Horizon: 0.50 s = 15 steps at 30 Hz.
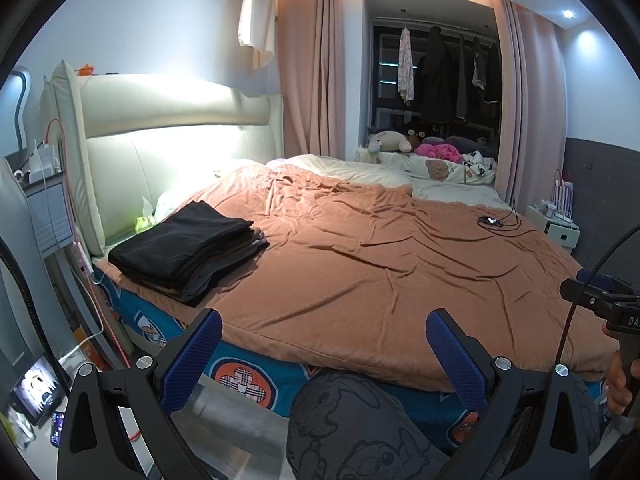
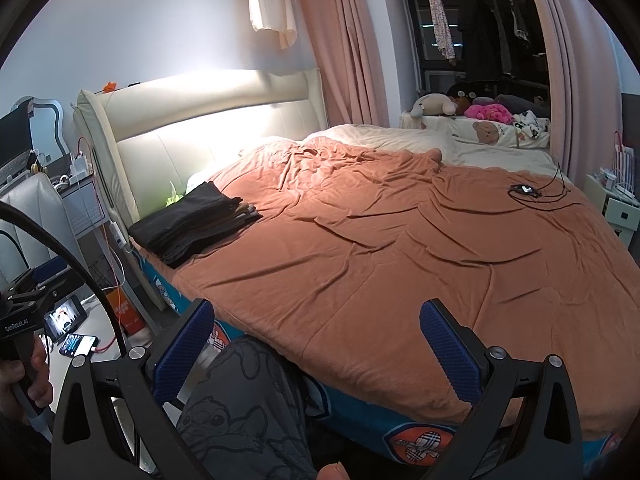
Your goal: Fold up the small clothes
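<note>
Folded dark clothes (image 1: 188,250) sit stacked at the bed's (image 1: 380,280) headboard corner, so both empty, spread-fingered grippers, left gripper (image 1: 324,352) and right gripper (image 2: 316,344), should next find an unfolded garment.

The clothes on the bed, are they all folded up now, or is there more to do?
Done: a neat stack of dark folded clothes sits on the orange blanket near the headboard. In hand: nothing; the left gripper and right gripper are both open and empty. Left: no unfolded clothes show on the bed, so the folding looks finished or waiting for another piece.
</note>
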Each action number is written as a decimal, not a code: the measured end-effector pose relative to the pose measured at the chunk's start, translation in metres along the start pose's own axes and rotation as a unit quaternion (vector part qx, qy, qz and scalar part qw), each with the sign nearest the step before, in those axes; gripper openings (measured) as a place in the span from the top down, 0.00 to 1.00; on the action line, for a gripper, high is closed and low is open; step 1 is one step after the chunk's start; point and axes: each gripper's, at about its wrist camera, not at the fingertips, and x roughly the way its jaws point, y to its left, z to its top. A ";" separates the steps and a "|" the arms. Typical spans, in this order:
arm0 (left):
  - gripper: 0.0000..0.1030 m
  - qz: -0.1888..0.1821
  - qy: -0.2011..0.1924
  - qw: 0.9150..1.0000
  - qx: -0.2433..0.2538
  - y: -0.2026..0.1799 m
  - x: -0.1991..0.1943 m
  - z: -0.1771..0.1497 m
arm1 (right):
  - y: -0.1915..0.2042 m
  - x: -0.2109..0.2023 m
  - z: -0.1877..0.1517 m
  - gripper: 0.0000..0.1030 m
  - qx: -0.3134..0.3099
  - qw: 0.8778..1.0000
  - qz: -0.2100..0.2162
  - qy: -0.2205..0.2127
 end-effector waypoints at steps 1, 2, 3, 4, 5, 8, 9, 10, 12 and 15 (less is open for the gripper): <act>0.01 0.001 -0.001 1.000 -0.001 -0.001 0.000 0.001 | 0.000 0.000 0.001 0.00 -0.001 1.000 0.000 0.000; 0.01 0.001 -0.001 1.000 -0.001 -0.002 0.001 0.000 | -0.001 0.000 0.001 0.00 -0.001 1.000 0.000 0.000; 0.00 0.000 -0.001 1.000 -0.002 -0.004 0.001 0.001 | -0.002 0.000 0.002 0.00 -0.001 1.000 0.000 0.000; 0.00 0.000 -0.001 1.000 -0.002 -0.005 0.002 0.001 | -0.003 0.000 0.002 0.00 0.000 1.000 -0.001 -0.001; 0.00 -0.001 -0.001 1.000 -0.003 -0.006 0.002 0.001 | -0.004 0.000 0.001 0.00 0.000 1.000 0.000 -0.001; 0.00 -0.006 -0.001 1.000 -0.007 -0.009 0.000 0.001 | -0.007 -0.002 -0.001 0.00 0.000 1.000 -0.002 -0.001; 0.00 -0.005 -0.003 1.000 -0.006 -0.010 -0.002 0.001 | -0.008 -0.003 -0.001 0.00 0.002 1.000 -0.003 -0.001; 0.00 -0.005 -0.005 1.000 -0.005 -0.011 -0.003 0.001 | -0.009 -0.003 -0.002 0.00 0.004 1.000 -0.003 -0.002; 0.00 -0.004 -0.008 1.000 -0.002 -0.011 -0.006 0.001 | -0.009 -0.003 -0.001 0.00 0.006 1.000 -0.004 -0.002; 0.01 -0.002 -0.010 1.000 -0.002 -0.011 -0.007 0.000 | -0.008 -0.003 -0.002 0.00 0.005 1.000 -0.004 -0.001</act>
